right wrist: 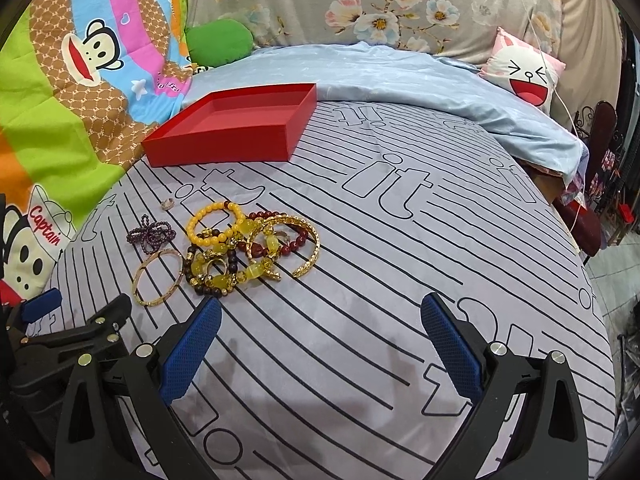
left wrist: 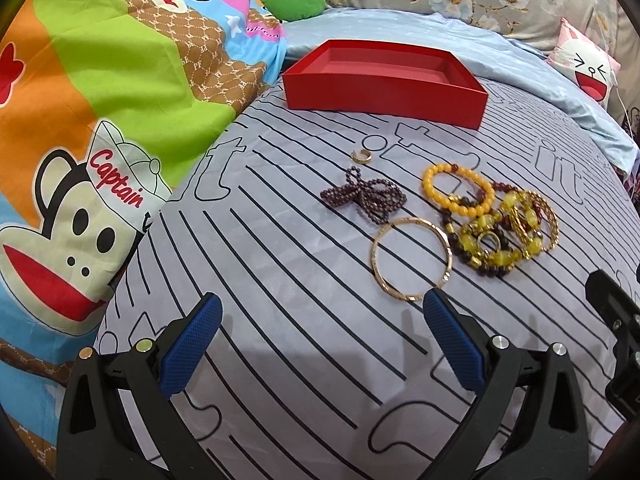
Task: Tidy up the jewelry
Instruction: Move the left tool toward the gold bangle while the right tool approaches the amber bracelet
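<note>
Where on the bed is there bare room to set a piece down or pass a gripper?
Free: inside the red box; the striped sheet right of the jewelry pile, up to the blue blanket; and the strip between the box and the small ring. Crowded: the pile itself, with the gold bangle and purple bead strand alongside.

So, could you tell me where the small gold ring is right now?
In the left wrist view, the small gold ring lies alone on the striped sheet, between the red box and the purple bead strand.

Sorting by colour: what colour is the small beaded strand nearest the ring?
Dark purple beaded strand, clearest in the left wrist view.
</note>
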The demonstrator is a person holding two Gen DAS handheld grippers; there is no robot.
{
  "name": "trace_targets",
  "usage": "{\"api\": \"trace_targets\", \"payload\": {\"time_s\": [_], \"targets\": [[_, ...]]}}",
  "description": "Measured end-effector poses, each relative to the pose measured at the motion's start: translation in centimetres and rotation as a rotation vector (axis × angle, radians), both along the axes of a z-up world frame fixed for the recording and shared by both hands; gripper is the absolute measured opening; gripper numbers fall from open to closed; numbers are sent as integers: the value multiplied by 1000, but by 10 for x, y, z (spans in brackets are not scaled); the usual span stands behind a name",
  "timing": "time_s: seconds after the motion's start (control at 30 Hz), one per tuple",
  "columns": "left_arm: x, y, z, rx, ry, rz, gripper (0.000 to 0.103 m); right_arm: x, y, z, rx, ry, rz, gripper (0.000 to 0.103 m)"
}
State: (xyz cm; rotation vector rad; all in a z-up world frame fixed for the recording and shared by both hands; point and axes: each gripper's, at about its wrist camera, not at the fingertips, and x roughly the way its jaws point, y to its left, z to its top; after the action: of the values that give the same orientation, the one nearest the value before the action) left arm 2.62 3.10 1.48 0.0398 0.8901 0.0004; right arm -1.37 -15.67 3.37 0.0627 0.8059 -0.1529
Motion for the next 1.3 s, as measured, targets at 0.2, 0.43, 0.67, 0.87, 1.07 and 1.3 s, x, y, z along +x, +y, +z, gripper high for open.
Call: {"api": "trace_targets", "payload": {"time_s": [0.2, 0.43, 0.67, 0.87, 1.07, 1.3], "targets": [[20, 6, 4, 3, 0, 16, 96, 15, -3, -1, 5, 18, 4, 96], [47, 11, 7, -25, 6, 24, 96, 35, -9, -3, 34, 41, 1, 96], [47, -4, 1, -21, 28, -56, 96, 49, -17, -10, 44, 75, -10, 96], [43, -21, -10, -19, 63, -139, 96, 54, -21, -14, 45, 85, -21, 96], [46, -25, -21, -32, 89, -143, 96, 58, -23, -17, 51, 97, -23, 96], [46, -27, -19, -45, 81, -161, 82, 62, -20, -18, 45, 103, -13, 96]]}}
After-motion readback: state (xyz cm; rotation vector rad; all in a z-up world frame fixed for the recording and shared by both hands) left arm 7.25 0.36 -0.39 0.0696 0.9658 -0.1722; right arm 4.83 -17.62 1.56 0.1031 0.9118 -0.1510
